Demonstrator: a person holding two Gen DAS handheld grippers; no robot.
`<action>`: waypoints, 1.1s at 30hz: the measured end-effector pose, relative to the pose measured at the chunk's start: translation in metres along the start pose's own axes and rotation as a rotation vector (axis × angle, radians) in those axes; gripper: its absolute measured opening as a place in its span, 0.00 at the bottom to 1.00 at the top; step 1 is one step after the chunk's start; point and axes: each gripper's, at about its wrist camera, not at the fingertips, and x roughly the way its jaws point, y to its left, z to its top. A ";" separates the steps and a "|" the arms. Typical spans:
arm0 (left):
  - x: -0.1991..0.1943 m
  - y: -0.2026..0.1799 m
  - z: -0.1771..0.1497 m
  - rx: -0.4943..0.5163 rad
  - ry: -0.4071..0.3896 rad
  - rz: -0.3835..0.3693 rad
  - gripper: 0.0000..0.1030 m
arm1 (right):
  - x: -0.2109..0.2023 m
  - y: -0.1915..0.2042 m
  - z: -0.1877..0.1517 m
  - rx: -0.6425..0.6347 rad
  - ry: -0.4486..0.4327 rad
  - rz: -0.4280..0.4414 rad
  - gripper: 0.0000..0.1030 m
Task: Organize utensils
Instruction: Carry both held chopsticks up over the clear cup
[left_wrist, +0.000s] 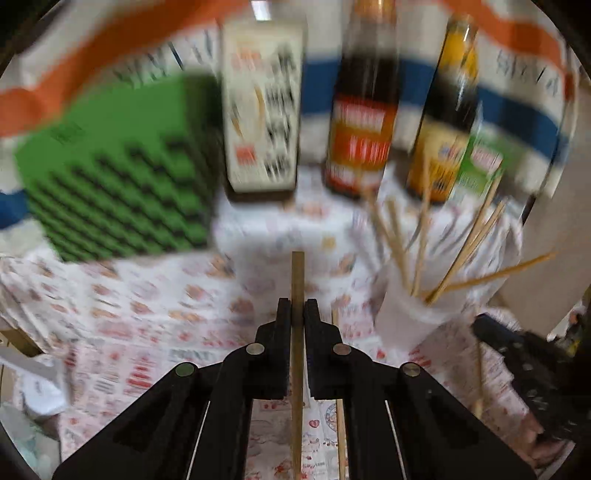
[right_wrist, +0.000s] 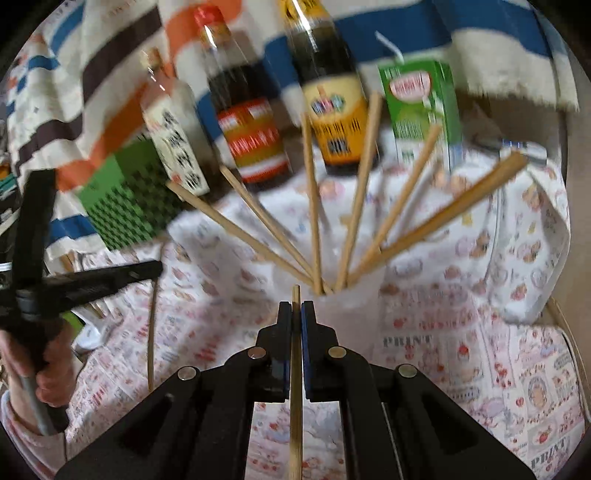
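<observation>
Left gripper (left_wrist: 297, 308): jaws clamped on thin wooden stick running lengthwise between pads, pointing downward at slant. Right gripper (right_wrist: 296, 310): jaws likewise clamped on stick (blue pad faces visible). Person's left hand (right_wrist: 44, 373) wrapped round left gripper's handle, pale patterned sleeve (right_wrist: 22, 439) at wrist. Right hand not visible.
</observation>
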 end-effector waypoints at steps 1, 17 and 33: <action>-0.014 0.005 0.002 -0.005 -0.022 0.005 0.06 | -0.003 0.001 0.001 0.001 -0.016 0.009 0.05; -0.095 0.009 0.004 -0.013 -0.205 -0.086 0.06 | -0.055 0.013 0.012 -0.042 -0.248 0.034 0.05; -0.112 -0.001 0.051 -0.118 -0.419 -0.244 0.06 | -0.100 0.046 0.103 -0.115 -0.495 -0.034 0.05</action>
